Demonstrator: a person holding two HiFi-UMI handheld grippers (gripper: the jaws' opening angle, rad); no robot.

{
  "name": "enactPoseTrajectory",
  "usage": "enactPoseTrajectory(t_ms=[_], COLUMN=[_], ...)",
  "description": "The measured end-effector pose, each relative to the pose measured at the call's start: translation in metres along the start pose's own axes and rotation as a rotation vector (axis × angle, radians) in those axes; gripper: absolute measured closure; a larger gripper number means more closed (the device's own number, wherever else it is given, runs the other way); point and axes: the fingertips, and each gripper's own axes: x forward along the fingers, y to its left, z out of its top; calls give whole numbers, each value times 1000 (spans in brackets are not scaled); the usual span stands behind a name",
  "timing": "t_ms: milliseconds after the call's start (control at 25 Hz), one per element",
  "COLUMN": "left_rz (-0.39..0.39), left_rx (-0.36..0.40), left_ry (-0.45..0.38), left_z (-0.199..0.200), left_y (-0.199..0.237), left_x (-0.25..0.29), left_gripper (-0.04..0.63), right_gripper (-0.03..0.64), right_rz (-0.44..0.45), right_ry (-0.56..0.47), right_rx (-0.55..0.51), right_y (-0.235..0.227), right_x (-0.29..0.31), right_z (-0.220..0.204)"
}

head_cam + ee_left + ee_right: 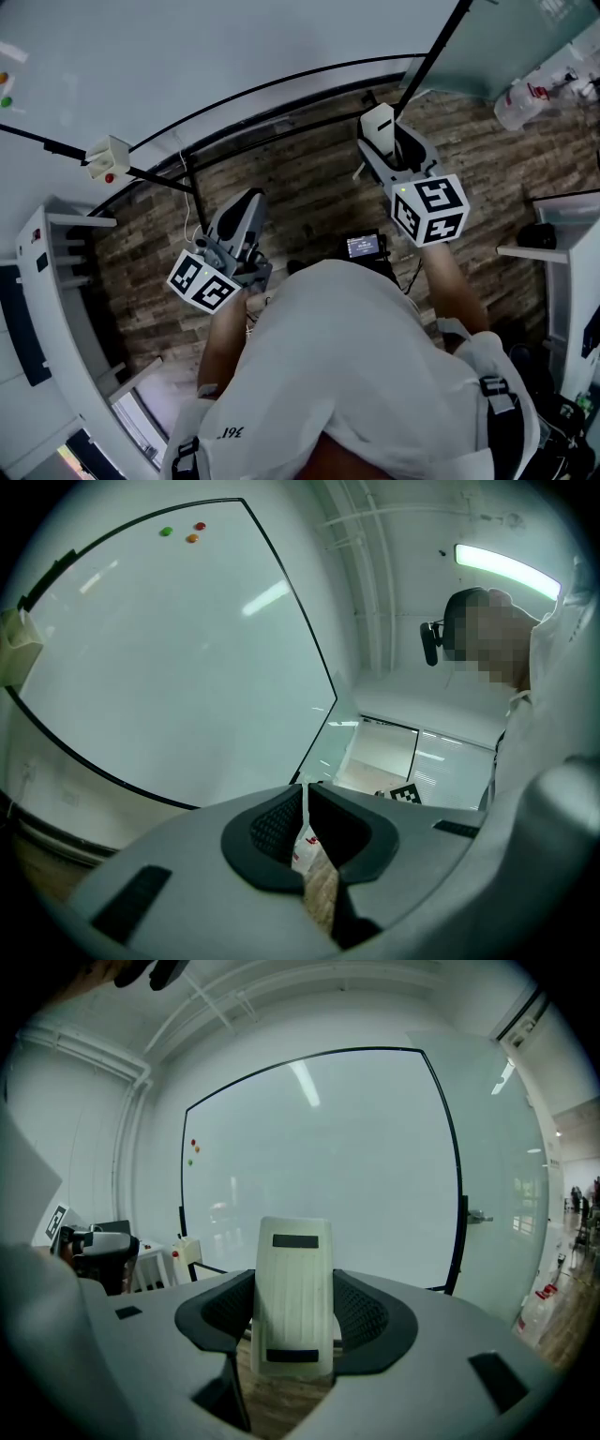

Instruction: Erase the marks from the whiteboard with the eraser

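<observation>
Eraser (293, 1279) pinched upright between right gripper (293, 1314) jaws | left gripper (307, 806) jaws pressed together | whiteboard (328, 1166) ahead, three small coloured magnets (193, 1151) near its left edge

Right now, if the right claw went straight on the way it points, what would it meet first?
Likely the whiteboard, touched first by the eraser that the right claw holds; distance unclear.

Wood-plank floor (309, 187) at centre, small white box with red dot (108, 157) at ten o'clock, plastic bottle (523, 99) at two o'clock, white shelving (58, 281) at nine o'clock
</observation>
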Motion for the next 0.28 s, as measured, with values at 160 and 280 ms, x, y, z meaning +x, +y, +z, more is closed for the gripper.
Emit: enactPoseTrajectory(t_ms=[160,280], left_rz=[-7,-16], left_rx=[4,8], left_ry=[1,-2], left_z=[-1,0], left_y=[-1,0], left_x=[1,4], left_gripper=[571,571], right_gripper=[345,344], right_rz=[-3,-8], right_ry=[-3,-9], right_rx=[-10,-14], right_y=[1,0], right_x=[1,3], right_z=[0,1])
